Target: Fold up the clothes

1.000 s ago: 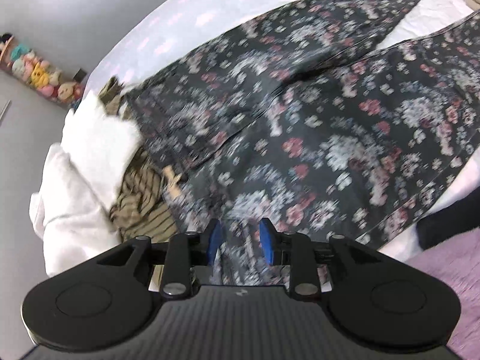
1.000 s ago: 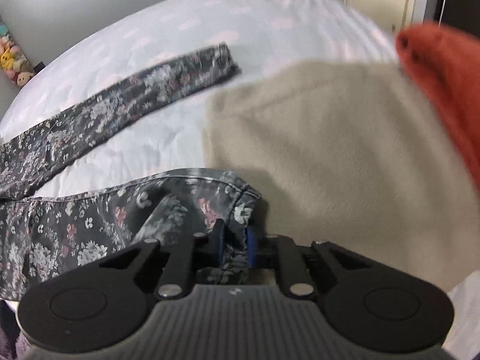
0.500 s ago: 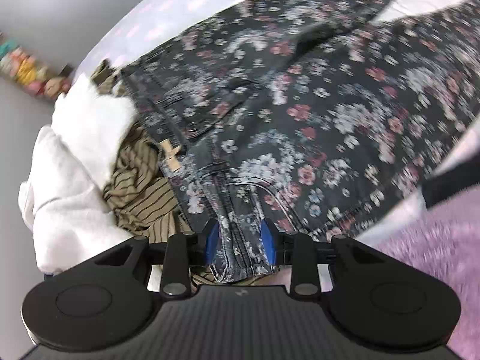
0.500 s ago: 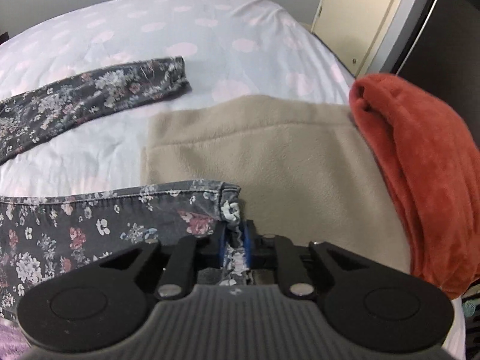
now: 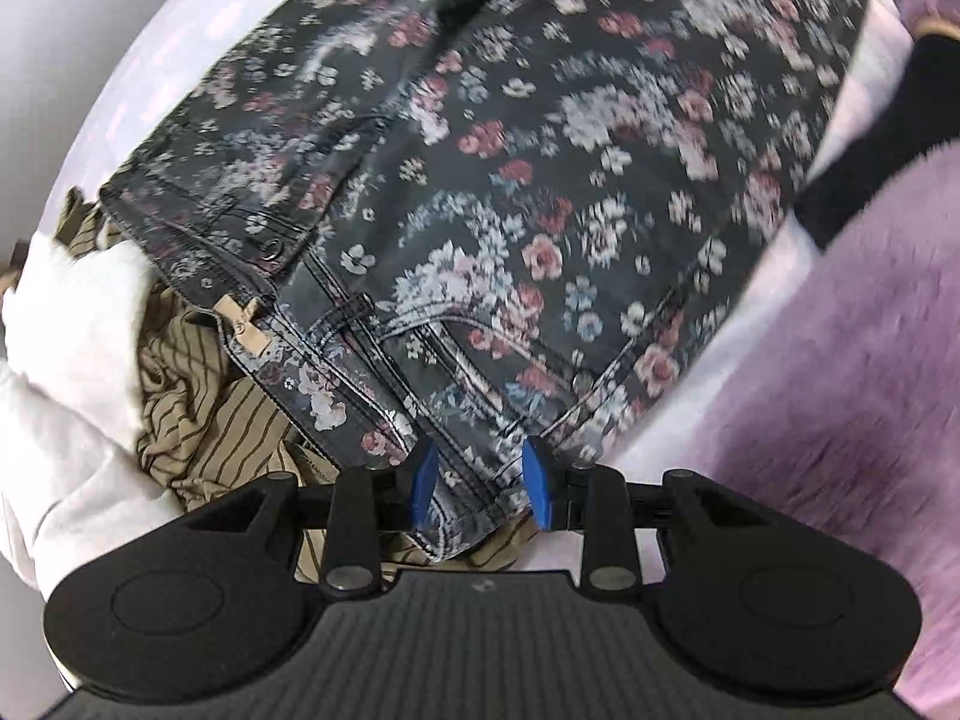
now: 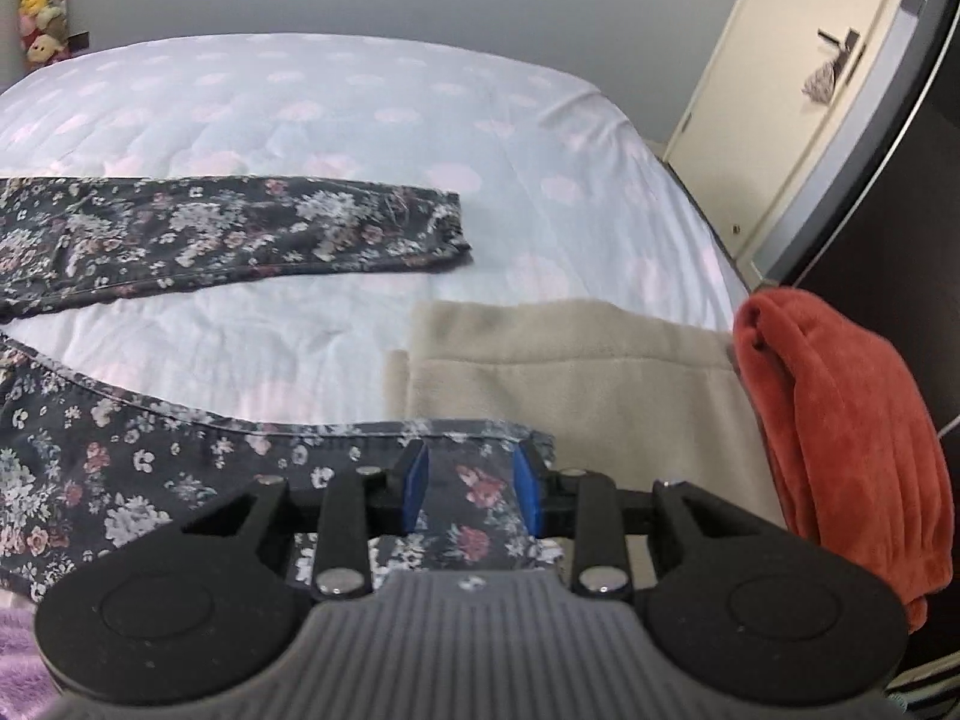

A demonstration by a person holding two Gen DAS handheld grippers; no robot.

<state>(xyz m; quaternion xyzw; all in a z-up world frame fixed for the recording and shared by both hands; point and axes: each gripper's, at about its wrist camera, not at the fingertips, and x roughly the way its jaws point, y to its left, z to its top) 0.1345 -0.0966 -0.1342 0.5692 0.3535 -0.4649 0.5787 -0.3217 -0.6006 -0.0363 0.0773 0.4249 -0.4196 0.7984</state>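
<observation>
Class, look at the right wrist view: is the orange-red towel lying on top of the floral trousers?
No. The orange-red towel lies at the bed's right edge beside the beige blanket, apart from the floral trousers.

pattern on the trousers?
Dark grey floral trousers, pink and white flowers; clearest in left wrist view.

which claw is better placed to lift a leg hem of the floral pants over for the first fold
Right. The right claw sits over the near leg hem of the floral pants, opening with fabric between. The left claw is at the waistband.

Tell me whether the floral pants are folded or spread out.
Spread out: floral pants lie flat on the bed, both legs apart, unfolded.
</observation>
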